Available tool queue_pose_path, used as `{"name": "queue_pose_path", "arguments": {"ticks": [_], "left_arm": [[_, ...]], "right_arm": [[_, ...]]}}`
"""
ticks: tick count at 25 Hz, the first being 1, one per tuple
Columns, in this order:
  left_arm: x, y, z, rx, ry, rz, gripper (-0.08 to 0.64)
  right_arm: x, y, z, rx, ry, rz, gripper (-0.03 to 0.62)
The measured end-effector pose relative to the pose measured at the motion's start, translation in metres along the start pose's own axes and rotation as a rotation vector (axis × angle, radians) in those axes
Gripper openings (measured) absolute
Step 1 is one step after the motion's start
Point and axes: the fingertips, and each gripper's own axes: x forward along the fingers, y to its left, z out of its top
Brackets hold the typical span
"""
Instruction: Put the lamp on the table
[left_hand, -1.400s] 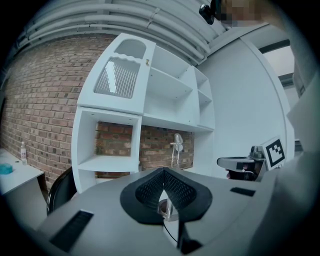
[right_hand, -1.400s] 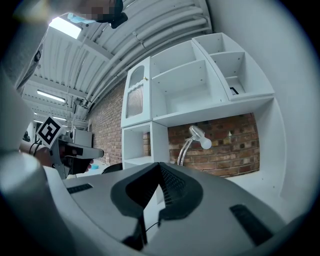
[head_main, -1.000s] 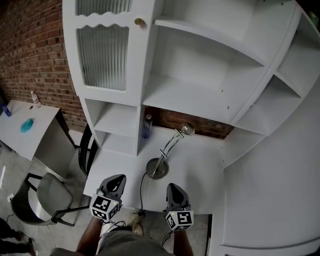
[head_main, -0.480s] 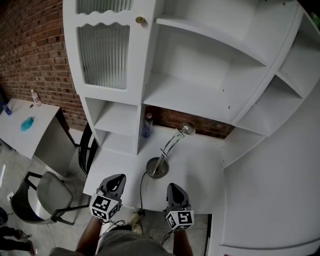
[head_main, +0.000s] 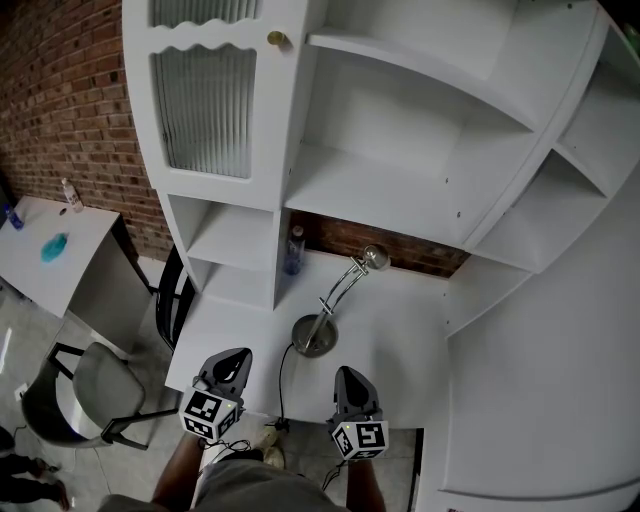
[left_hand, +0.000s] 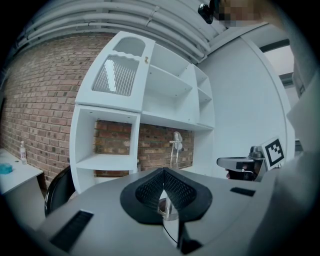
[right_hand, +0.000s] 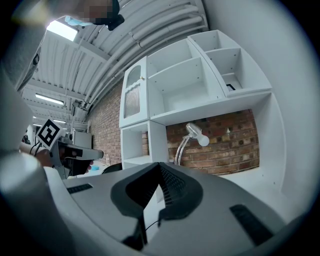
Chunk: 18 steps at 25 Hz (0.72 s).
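Lamp on table — upright, not held.
The lamp (head_main: 315, 335) stands on the white table (head_main: 400, 330) under the shelf unit (head_main: 400, 190), its cord (head_main: 283, 375) running to the front edge. The left gripper (head_main: 235, 360) and right gripper (head_main: 346, 378) hover near that edge, clear of the lamp — fingers (left_hand: 147, 190) on both closed, empty.
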Motion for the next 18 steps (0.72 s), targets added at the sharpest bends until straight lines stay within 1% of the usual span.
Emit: {"name": "queue_pose_path", "arguments": {"ticks": [18], "left_arm": [[0.0019, -0.0067, 0.0024, 0.011, 0.007, 0.007, 0.002]], "right_arm": [[-0.0026, -0.0058, -0.0014, 0.011, 0.002, 0.006, 0.021]]}}
